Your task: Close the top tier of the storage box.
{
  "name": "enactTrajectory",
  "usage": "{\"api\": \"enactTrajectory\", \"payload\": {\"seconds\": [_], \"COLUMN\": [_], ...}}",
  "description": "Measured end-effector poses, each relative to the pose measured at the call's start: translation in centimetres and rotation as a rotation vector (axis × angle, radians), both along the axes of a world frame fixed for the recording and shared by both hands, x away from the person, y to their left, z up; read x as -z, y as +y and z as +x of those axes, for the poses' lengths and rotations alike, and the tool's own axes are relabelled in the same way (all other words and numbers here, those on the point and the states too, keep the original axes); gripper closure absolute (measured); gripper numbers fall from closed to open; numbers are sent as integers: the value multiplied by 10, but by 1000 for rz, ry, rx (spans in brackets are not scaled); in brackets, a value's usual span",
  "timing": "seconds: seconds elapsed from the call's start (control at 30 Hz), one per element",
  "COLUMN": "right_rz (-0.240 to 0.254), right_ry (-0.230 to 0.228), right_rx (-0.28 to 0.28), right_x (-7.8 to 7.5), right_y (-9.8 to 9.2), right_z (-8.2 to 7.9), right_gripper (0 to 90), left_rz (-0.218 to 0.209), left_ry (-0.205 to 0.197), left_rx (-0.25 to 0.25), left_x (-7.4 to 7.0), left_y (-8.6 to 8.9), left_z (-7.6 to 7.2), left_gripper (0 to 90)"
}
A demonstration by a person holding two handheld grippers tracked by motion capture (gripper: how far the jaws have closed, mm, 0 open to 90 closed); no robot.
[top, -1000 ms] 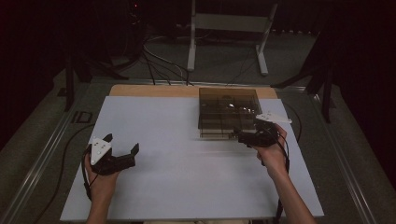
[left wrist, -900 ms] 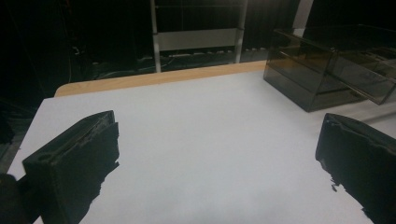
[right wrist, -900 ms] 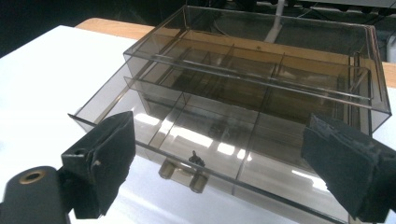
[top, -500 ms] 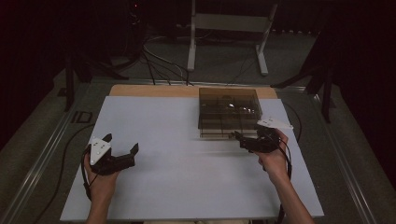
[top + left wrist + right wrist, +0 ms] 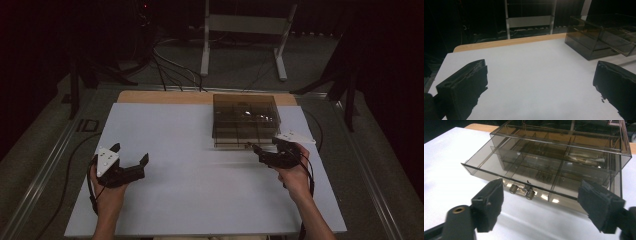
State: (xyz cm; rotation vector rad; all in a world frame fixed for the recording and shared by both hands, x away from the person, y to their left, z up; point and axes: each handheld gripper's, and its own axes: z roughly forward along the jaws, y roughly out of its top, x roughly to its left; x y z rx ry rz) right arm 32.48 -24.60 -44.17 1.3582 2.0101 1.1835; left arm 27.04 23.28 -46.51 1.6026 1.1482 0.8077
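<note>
A smoky see-through drawer box (image 5: 245,120) stands at the back right of the white table top (image 5: 200,200). In the right gripper view its bottom drawer (image 5: 499,167) sticks out a little, with a small metal knob (image 5: 522,190) on its front. My right gripper (image 5: 256,152) hovers just in front of that drawer, open. Its jaws have just been closing a little, with nothing between the pads (image 5: 491,200); the knob lies just beyond them. My left gripper (image 5: 131,153) is held at the front left, open and empty, far from the box (image 5: 599,37).
A wooden strip (image 5: 165,96) runs along the table's far edge. Behind it stand a metal frame (image 5: 240,30) and cables (image 5: 165,60) on the floor. Metal rails (image 5: 45,165) run along both sides of the table. Bare white surface lies between the two grippers.
The right gripper has backed off slightly from the box front and its jaws have narrowed a little. The left gripper has not moved.
</note>
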Motion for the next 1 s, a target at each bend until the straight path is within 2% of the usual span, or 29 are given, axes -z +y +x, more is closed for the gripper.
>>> {"api": "enactTrajectory", "payload": {"seconds": [0.23, 0.7, 0.8, 1.0], "right_rz": [-11, -8, -9, -25], "right_ry": [7, 8, 9, 16], "right_rx": [23, 18, 16, 13], "right_x": [5, 9, 10, 14], "right_y": [-2, -1, -1, 0], "right_z": [-4, -5, -5, -3], "right_gripper": [351, 583, 652, 847], "left_rz": [2, -1, 0, 0], "left_ry": [0, 2, 3, 3], "left_rx": [-1, -3, -3, -3], "left_x": [0, 0, 1, 1], "left_y": [0, 1, 1, 0], "left_z": [0, -1, 0, -1], "left_gripper": [3, 3, 3, 3]}}
